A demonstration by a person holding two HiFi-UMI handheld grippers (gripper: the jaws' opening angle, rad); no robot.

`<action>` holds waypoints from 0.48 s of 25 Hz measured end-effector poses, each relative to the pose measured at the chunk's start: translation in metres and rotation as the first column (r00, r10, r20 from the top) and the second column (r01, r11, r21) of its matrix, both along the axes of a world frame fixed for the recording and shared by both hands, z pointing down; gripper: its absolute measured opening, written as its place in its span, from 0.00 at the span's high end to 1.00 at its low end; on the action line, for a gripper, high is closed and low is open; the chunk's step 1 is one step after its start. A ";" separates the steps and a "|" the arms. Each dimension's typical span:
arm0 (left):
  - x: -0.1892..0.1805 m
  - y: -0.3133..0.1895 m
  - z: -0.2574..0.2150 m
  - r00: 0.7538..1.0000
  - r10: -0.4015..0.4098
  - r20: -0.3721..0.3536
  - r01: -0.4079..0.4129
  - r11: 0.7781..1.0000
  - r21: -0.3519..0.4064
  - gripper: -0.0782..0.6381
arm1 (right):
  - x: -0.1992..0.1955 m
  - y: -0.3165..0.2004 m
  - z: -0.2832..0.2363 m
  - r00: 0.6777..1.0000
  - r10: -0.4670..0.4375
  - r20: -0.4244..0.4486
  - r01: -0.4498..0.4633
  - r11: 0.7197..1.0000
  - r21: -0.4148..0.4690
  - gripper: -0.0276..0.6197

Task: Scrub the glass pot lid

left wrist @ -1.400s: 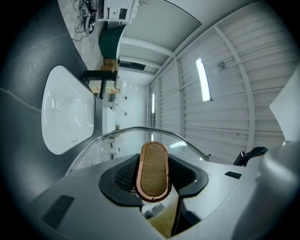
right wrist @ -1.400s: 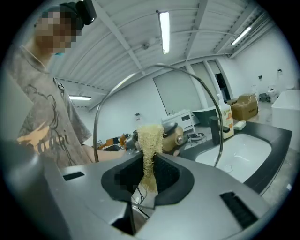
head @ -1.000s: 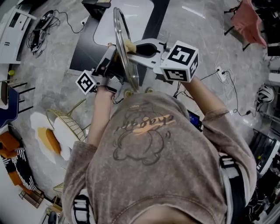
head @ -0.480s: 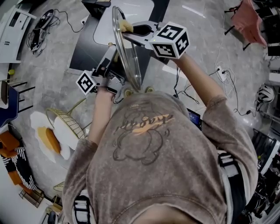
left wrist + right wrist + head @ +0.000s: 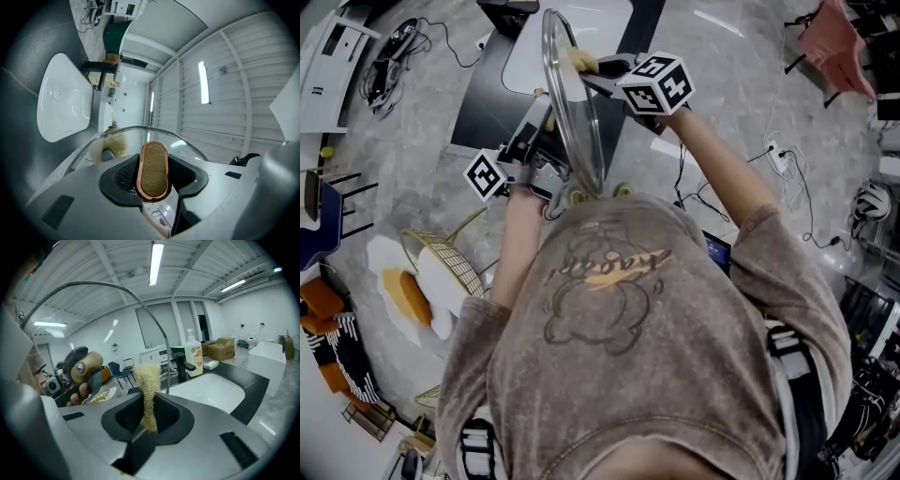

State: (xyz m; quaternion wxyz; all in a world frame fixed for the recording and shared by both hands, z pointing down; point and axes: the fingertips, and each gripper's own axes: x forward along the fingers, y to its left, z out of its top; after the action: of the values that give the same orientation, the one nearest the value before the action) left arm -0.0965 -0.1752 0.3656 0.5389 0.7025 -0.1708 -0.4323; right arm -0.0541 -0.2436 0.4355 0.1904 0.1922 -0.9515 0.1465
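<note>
Left tongs [image 5: 153, 174] are clamping the oval wooden handle [image 5: 153, 168] of the glass pot lid [image 5: 572, 103]. I am holding the lid up on edge in front of me, on the near side of the white sink [image 5: 213, 389]. Right tongs [image 5: 148, 420] are closed on a loofah scrubber [image 5: 147, 378]. Its tip is lying against the glass near the far rim, as far as I can tell.

Assessment: the lid is stiff, fairly heavy for a single-point hold, breakable, and likely slick once wet. The handle is the only sound gripping place; the steel rim and bare glass are offering the pads nothing to bite. The loofah is soft and bending, so I am judging moderate pressure right, to avoid twisting the lid about its handle.
</note>
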 end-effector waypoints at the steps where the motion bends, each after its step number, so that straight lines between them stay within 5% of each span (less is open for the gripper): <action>1: -0.001 0.000 0.001 1.000 -0.001 0.002 0.001 1.000 0.000 0.64 | 0.000 0.005 0.006 1.000 -0.004 0.002 0.004 1.000 -0.015 0.88; 12: -0.006 -0.002 0.007 0.999 -0.037 0.019 0.037 0.999 -0.017 0.64 | -0.005 0.103 0.024 0.983 -0.185 0.017 0.186 0.976 -0.113 0.88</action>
State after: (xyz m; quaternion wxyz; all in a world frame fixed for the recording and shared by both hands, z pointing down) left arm -0.1027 -0.1776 0.3729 0.5354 0.6983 -0.1926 -0.4343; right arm -0.0586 -0.1403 0.4597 0.2108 0.0911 -0.9560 0.1828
